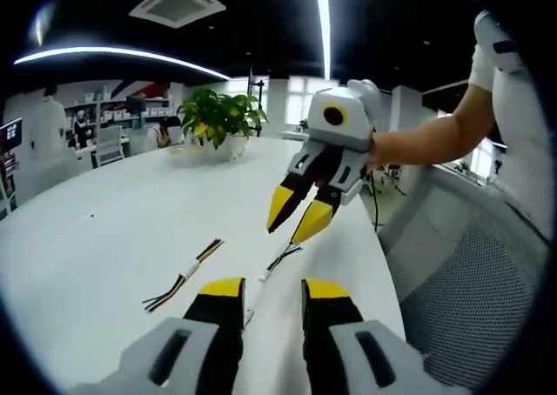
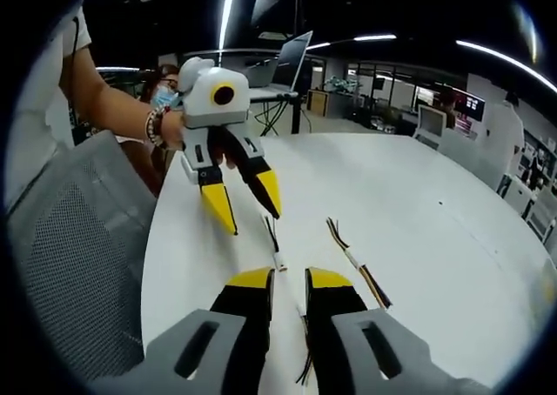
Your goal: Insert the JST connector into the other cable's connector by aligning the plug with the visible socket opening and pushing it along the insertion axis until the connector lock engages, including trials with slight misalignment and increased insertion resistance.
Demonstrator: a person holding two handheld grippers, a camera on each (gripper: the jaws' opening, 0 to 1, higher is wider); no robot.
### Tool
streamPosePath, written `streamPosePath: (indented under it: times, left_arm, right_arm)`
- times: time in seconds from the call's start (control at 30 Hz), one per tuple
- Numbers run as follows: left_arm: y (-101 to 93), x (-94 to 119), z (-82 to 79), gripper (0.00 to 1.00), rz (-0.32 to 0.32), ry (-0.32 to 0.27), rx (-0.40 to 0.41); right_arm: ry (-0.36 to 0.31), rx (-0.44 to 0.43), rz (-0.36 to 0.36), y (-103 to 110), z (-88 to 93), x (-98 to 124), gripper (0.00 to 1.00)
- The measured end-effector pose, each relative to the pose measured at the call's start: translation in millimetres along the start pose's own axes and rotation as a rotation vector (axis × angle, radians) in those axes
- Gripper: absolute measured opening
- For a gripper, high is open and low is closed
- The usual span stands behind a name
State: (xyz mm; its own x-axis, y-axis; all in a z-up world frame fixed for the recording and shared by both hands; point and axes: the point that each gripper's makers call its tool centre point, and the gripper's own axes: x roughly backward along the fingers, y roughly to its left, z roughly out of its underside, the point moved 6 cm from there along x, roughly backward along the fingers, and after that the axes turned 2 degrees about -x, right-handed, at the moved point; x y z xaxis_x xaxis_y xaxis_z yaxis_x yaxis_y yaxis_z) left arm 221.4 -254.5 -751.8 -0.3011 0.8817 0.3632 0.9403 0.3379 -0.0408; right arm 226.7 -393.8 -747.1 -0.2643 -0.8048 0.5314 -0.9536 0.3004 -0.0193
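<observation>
Cables lie loose on the white table [image 1: 104, 230]: one cable [image 1: 184, 276] left, the other cable [image 1: 280, 257] under the right gripper [image 1: 298, 214]. Both grippers, the left gripper [image 1: 271, 292] too, are apart, holding nothing. Thin wires could slip when pinched.

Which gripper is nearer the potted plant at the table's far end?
Right. The right gripper hangs over the table partway toward the potted plant; the left gripper sits farther back, facing it.

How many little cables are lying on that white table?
2. One cable lies out on the table, left of the left gripper. The other cable lies near the table's edge, under the right gripper. More may be hidden behind the jaws.
</observation>
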Motion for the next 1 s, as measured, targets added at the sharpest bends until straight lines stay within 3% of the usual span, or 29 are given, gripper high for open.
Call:
streamPosePath:
  times: [1.0]
  left_arm:
    - [18.2,-21,33.9,0.19,0.027,0.055,0.063]
  right_arm:
    - [0.069,-0.053,-0.043,-15,41.2,-20,0.10]
